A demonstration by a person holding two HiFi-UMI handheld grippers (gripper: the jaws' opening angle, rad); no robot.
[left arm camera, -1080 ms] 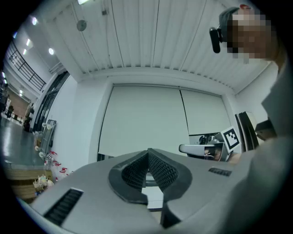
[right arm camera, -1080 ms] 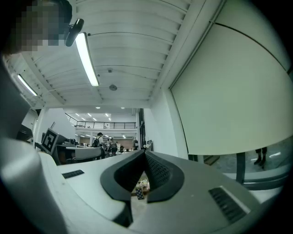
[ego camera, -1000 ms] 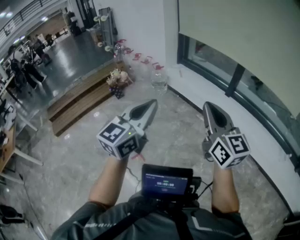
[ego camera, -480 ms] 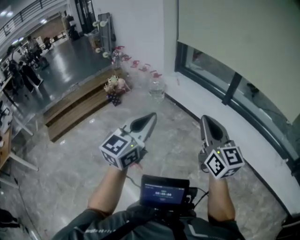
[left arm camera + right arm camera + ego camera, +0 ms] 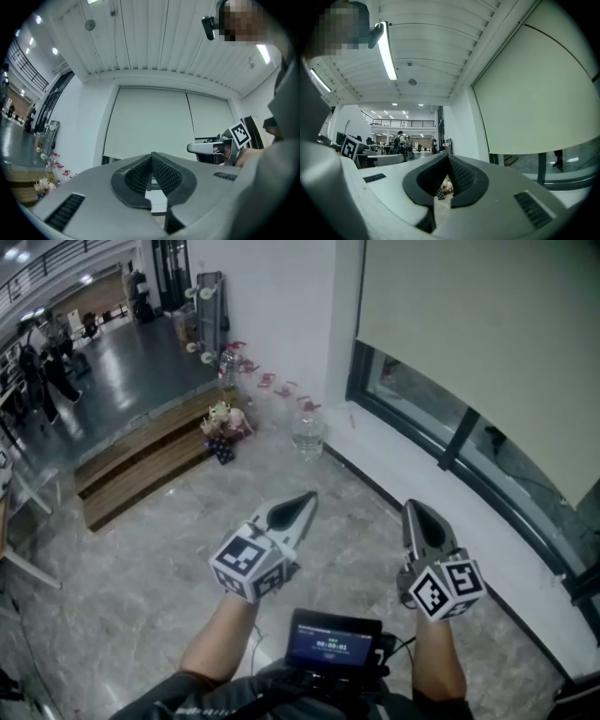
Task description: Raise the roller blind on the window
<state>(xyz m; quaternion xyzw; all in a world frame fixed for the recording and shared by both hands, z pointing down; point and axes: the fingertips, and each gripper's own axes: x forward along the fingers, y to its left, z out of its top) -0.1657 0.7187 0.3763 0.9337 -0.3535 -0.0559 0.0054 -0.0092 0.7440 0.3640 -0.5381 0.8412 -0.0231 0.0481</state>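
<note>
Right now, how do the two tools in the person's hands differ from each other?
In the head view the left tool slants inward, toward the right tool, which points nearly straight ahead. The left tool's own camera faces the roller blind squarely. The right tool's camera sees the blind off to one side, with the hall ahead. Both tools are shut and hold nothing.

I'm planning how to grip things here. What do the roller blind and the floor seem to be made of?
The roller blind looks like matte pale fabric: flat, no shine. The floor is probably polished marble or stone-look tile: grey veining, glossy reflections.
</note>
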